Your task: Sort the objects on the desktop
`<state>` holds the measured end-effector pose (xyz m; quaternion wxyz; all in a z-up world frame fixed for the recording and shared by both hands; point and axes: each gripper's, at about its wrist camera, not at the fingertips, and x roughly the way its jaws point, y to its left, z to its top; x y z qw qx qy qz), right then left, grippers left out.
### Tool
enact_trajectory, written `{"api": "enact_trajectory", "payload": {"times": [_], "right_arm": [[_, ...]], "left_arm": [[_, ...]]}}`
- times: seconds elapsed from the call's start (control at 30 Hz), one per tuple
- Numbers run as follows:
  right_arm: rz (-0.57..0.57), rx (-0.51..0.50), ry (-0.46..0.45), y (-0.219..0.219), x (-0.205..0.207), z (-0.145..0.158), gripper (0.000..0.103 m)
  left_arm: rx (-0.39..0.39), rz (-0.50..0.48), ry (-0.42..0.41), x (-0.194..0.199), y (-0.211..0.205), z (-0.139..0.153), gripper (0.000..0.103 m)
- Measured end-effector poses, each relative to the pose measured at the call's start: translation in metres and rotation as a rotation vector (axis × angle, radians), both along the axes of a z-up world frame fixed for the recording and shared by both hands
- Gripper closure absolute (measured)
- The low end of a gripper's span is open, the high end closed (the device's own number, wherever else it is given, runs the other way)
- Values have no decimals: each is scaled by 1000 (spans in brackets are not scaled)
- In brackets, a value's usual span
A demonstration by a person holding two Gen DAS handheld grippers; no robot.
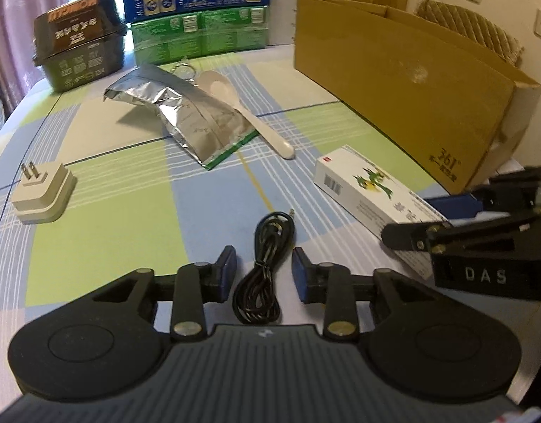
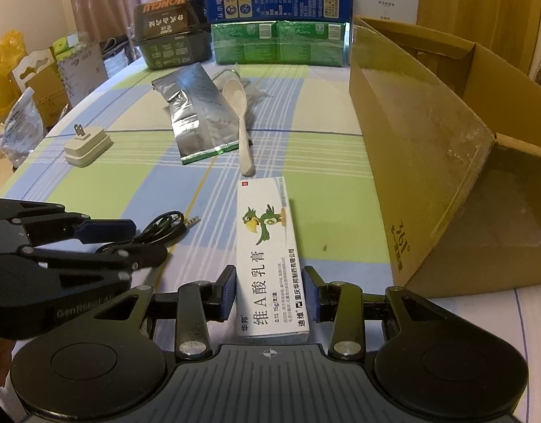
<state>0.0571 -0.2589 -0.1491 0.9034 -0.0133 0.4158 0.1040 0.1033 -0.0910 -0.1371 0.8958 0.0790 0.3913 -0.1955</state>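
Left gripper (image 1: 264, 270) released, fingers either side of coiled black cable (image 1: 266, 264) near front edge of table (image 1: 104, 232). Right gripper (image 2: 270, 294) released, pads flanking white ointment box (image 2: 268, 246), not clearly touching; box printed "维A酸乳膏", green bird picture. Cardboard box (image 2: 429, 148) along right edge, marked "361°", contents unseen. Black tub (image 2: 168, 31) at far edge reads "HONGLU".
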Motion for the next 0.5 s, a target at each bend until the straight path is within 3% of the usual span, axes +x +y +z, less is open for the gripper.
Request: {"api": "enact_trajectory", "payload": {"times": [0.2, 0.5], "right_arm": [[-2, 0, -1, 0, 1, -1, 63], [-3, -7, -4, 0, 3, -2, 63]], "left_arm": [[-16, 25, 2, 5, 1, 0, 82], [-22, 25, -16, 9, -5, -2, 77]]}}
